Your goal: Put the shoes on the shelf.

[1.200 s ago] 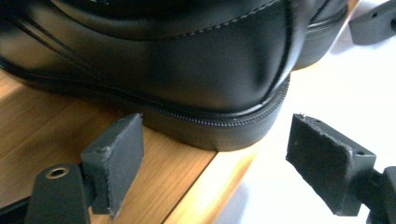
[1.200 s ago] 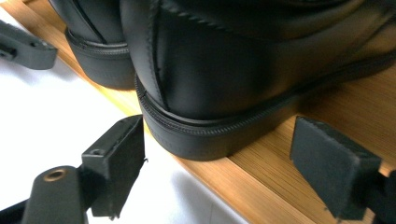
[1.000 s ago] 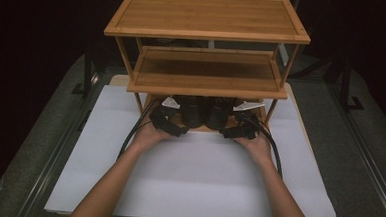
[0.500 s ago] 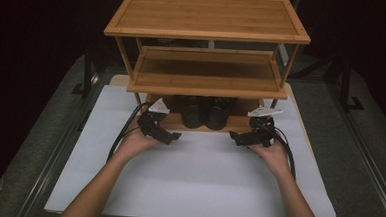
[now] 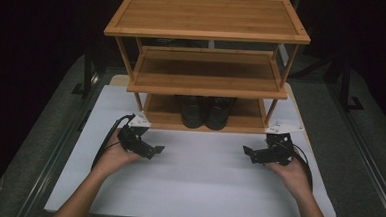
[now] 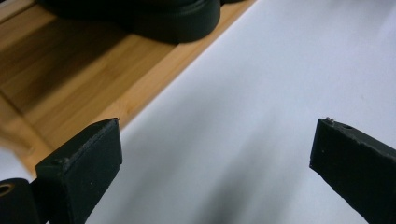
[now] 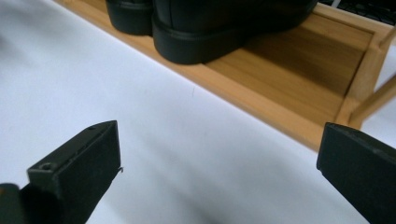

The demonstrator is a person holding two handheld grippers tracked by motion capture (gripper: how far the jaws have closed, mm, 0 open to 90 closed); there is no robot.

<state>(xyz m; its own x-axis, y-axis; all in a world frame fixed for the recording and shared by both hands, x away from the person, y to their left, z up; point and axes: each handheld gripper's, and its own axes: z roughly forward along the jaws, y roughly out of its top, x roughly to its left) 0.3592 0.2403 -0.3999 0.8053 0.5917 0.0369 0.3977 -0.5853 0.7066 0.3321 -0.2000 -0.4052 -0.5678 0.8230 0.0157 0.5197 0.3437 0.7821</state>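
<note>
Pair of black shoes (image 5: 206,110) side by side on the lowest shelf of the bamboo rack (image 5: 208,16), at the centre of the high view, toes toward the camera. Rack on the white board (image 5: 197,184), which spans the lower half of that frame.

Left gripper (image 5: 155,150) at lower left of centre, held in a hand (image 5: 112,157), jaws spread wide and empty above bare white board, well apart from the shoes; jaws just opened to that full spread, nothing between them. In the left gripper view, shoe sole (image 6: 182,21) at the top edge, on the wood.

Right gripper (image 5: 249,152) at lower right of centre, in the other hand (image 5: 291,174), jaws likewise released and empty. In the right gripper view, both shoe heels (image 7: 210,39) at upper centre on the shelf.
</note>
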